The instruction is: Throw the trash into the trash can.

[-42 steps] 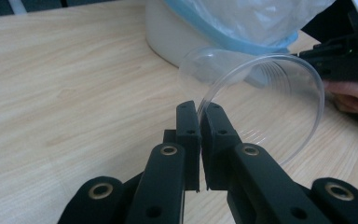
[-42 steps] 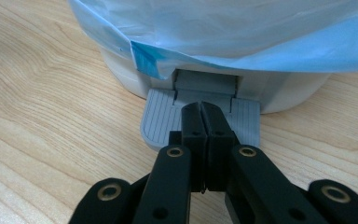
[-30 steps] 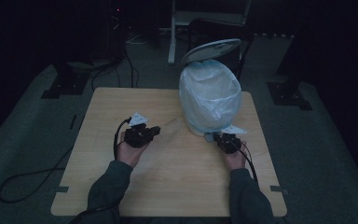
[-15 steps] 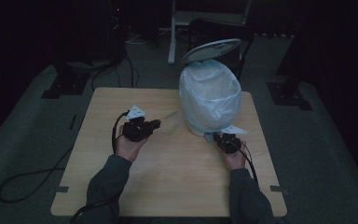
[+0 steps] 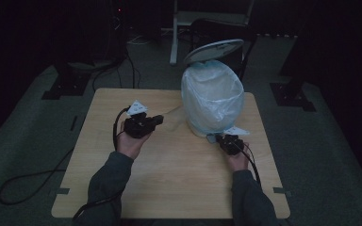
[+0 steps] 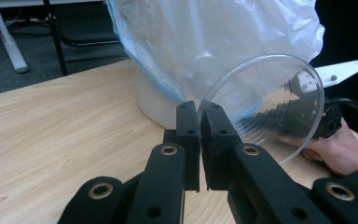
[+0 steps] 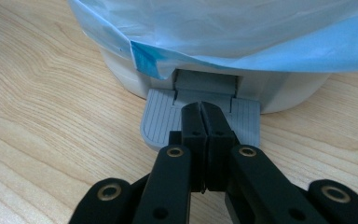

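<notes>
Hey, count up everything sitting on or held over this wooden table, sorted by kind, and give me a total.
Pedal bins, white with a grey foot pedal and raised lid: 1
Translucent bluish plastic bin liners: 1
Clear round plastic lids, clamped in the left gripper: 1
Handheld black grippers: 2, left gripper and right gripper
Total: 5

Overhead forward-down view; two close tool views sharing bin [image 5: 212, 101].

On your table [image 5: 169, 188], the bin [image 5: 212, 101] stands at one o'clock, its pedal [image 7: 200, 119] facing six. Your left gripper [image 5: 158, 119] sits at the bin's nine o'clock, your right gripper [image 5: 216, 139] on the pedal.
</notes>
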The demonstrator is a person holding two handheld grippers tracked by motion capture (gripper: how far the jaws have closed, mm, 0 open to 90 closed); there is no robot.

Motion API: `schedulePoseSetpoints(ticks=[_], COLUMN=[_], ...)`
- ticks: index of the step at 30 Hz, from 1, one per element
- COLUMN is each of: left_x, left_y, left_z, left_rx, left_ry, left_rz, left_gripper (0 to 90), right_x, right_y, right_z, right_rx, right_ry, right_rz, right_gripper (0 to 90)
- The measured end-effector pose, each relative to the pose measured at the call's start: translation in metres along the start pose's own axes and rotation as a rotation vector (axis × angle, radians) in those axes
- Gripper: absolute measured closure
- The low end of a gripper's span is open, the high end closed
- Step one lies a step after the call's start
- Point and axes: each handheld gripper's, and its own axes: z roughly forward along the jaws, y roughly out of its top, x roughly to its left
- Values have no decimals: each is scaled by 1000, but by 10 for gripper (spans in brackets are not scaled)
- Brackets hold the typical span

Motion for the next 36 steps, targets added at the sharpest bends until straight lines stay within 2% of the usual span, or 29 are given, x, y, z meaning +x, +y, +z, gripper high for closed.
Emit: schedulePoseSetpoints(ticks=[36], left_x=[-3], left_y=[45], left_z=[-12], left_rx=[-89], left_ry=[-35], left_rz=[10], left_gripper=[872], right_x=[-1], right_y=[0], right_z=[0], right_rx=[-1], right_ry=[6], right_rz=[7], right_gripper=[891])
